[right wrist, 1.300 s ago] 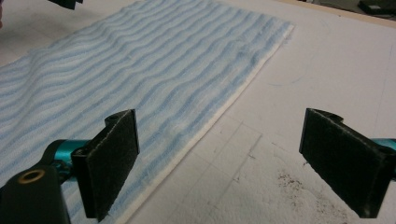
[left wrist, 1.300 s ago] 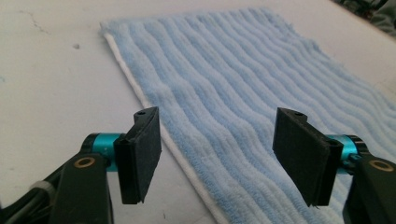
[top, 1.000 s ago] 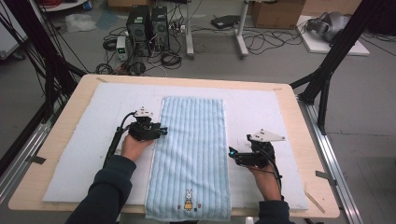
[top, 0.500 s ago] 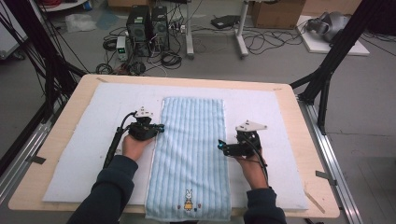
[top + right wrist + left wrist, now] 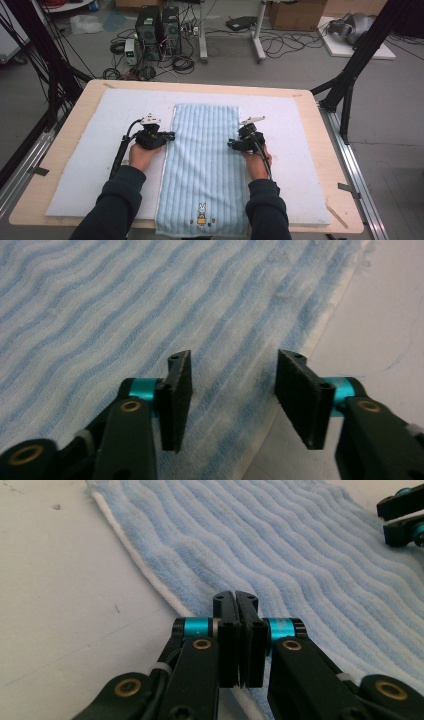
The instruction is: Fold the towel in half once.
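A light blue striped towel (image 5: pixel 200 150) with a small rabbit picture at its near end lies lengthwise on a white foam mat (image 5: pixel 95 155). My left gripper (image 5: pixel 170 136) lies at the towel's left edge. In the left gripper view its jaws (image 5: pixel 235 597) are pressed together on the towel (image 5: pixel 300 555) just inside the white hem. My right gripper (image 5: pixel 231 143) is at the towel's right edge. Its jaws have just been closing and stand half apart (image 5: pixel 232 375) over the towel (image 5: pixel 100 305) near its border, pads clear of the fabric.
The mat covers a wooden table (image 5: pixel 327 165). The person's forearms in dark sleeves (image 5: pixel 120 200) come in from the near edge. Black frame struts (image 5: pixel 350 75) stand at both sides. Computers and cables (image 5: pixel 160 30) sit on the floor beyond the table.
The right hand has moved left and away from the person, up to the towel's right edge, and its jaws have narrowed. The left gripper's jaws have shut at the left edge, the hand staying put.
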Demonstrator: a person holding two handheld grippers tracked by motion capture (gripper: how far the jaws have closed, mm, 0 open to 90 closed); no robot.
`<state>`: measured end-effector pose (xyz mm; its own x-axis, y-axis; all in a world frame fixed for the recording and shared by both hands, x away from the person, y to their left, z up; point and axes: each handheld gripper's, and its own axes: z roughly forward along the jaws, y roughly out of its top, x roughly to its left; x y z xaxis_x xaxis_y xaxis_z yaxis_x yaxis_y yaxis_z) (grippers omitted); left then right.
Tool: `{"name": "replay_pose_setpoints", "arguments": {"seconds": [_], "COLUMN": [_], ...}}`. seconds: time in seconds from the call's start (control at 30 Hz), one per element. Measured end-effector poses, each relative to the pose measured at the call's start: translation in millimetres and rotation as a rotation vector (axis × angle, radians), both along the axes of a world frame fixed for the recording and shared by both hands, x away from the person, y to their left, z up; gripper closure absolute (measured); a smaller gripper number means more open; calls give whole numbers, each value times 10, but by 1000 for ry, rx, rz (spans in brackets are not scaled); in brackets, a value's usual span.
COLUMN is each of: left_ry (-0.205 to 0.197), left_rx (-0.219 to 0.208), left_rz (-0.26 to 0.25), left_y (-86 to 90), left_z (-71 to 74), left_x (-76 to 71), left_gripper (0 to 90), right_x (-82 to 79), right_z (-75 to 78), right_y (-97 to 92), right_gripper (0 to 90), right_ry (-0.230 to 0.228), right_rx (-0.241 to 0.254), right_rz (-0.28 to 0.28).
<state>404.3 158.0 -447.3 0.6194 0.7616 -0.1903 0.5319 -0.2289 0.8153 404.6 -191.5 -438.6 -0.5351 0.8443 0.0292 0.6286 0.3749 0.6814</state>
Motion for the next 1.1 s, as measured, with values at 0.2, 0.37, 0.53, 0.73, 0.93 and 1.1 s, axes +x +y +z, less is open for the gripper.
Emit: {"name": "replay_pose_setpoints", "arguments": {"seconds": [0.2,0.37,0.53,0.73,0.93,1.1], "left_ry": [-1,-16,-46,-64,-106,-118], "left_rx": [-26,-80,-103,-129,-137,-139], "left_rz": [12,32,43,23,-10,-38], "left_y": [3,59,76,137,163,181], "left_z": [-8,19,92,162,284,294], "left_x": [15,58,100,61,-89,-260], "left_gripper": [876,879,880,880,879,879], "right_x": [13,59,115,73,-77,-225], "right_z": [9,17,81,151,227,264], "right_y": [-34,-39,-82,-111,-144,-193], "right_gripper": [789,866,866,865,865,864], "right_ry": [-6,-10,-51,-91,-124,-120], "right_rx": [-11,-11,37,85,107,134], "right_rz": [11,38,10,27,86,123]}}
